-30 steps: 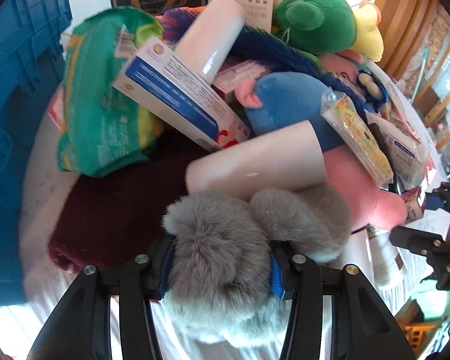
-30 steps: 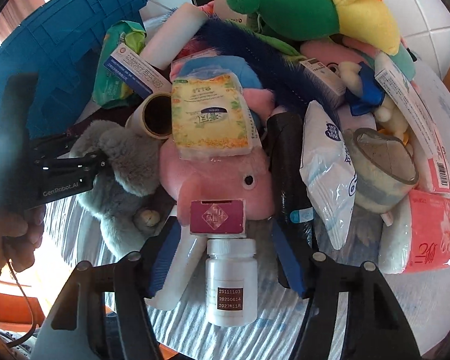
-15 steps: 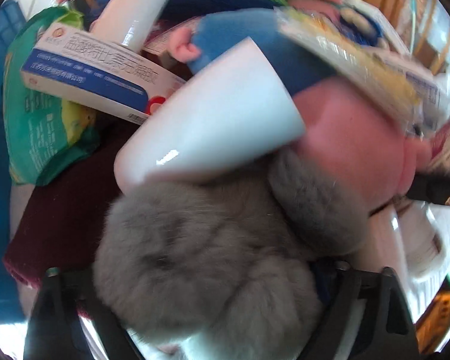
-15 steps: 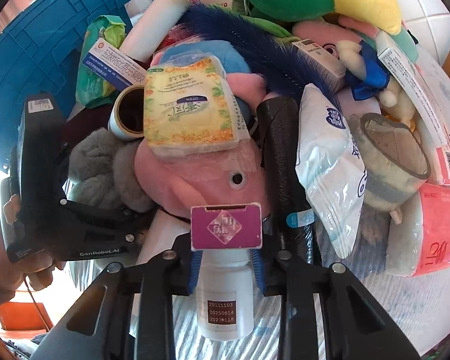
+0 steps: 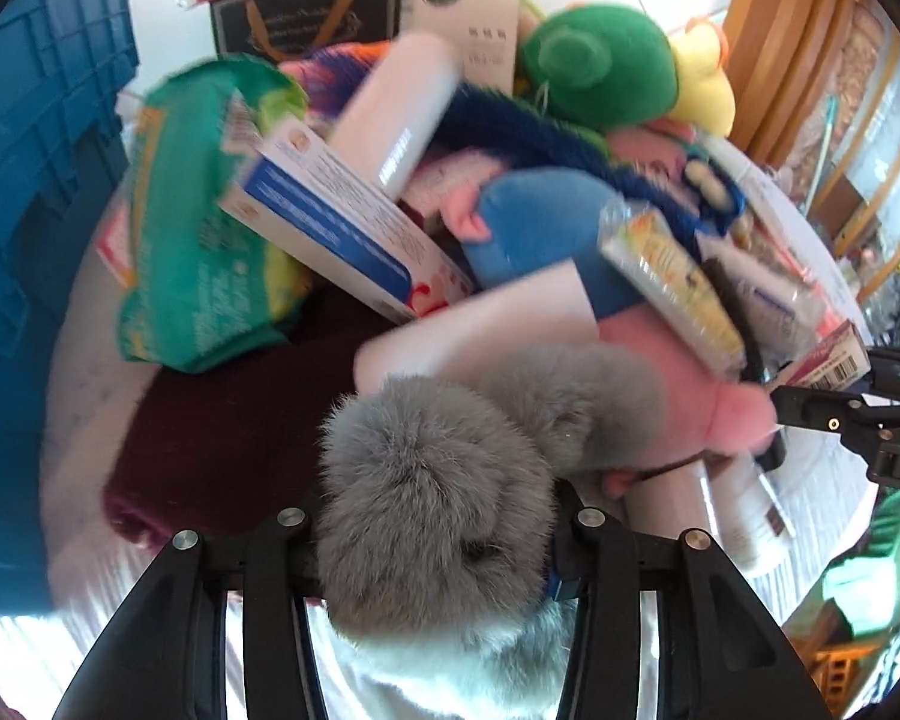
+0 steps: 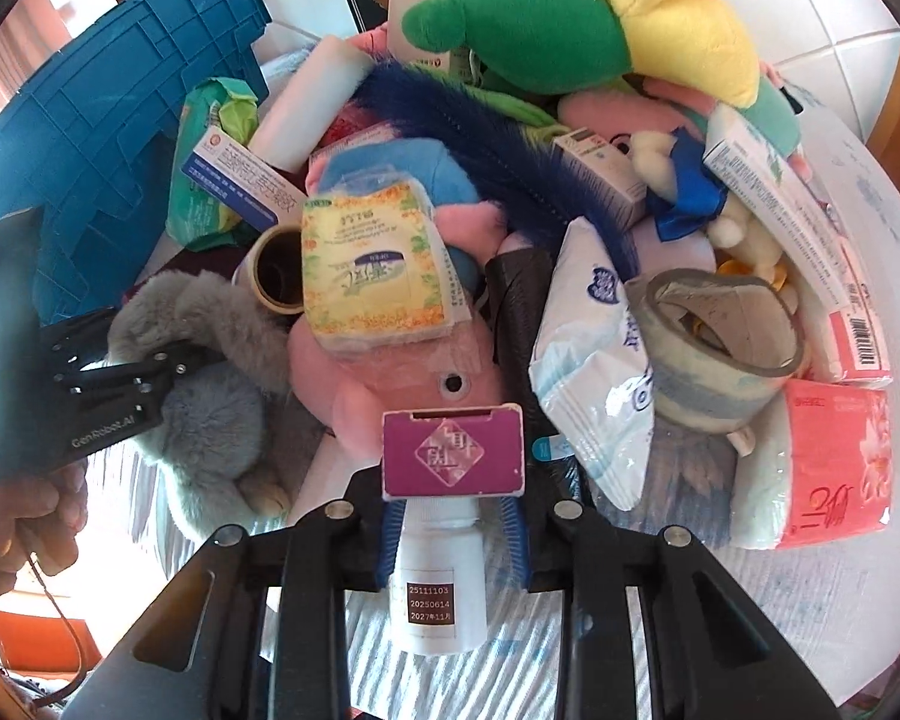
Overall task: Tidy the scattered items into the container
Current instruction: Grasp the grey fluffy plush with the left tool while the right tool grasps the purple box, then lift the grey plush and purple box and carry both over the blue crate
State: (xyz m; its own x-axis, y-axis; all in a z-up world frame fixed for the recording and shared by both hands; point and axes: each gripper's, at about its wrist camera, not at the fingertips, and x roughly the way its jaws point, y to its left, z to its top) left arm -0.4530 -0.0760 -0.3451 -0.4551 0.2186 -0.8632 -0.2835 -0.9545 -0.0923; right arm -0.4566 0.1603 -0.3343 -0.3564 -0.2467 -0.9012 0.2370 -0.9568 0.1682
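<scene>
My left gripper (image 5: pixel 435 525) has just been closing and now pinches the grey plush toy (image 5: pixel 450 480), its fur bulging between the jaws. My right gripper (image 6: pixel 453 525) is clamped tight on the neck of the white pill bottle (image 6: pixel 438 588), with a purple box (image 6: pixel 453 453) sitting over the cap. Both should lift straight up before swinging toward the blue crate (image 6: pixel 108 138) at the left edge of the tabletop (image 6: pixel 780 618). The grey toy lies tucked under the white roll (image 5: pixel 480 330) and against the pink plush (image 6: pixel 390 372), so a slow pull should keep the pile from sliding. The yellow tissue pack (image 6: pixel 378 264) perched on top could tip off, and I judge the purple box may fall as the bottle rises.
</scene>
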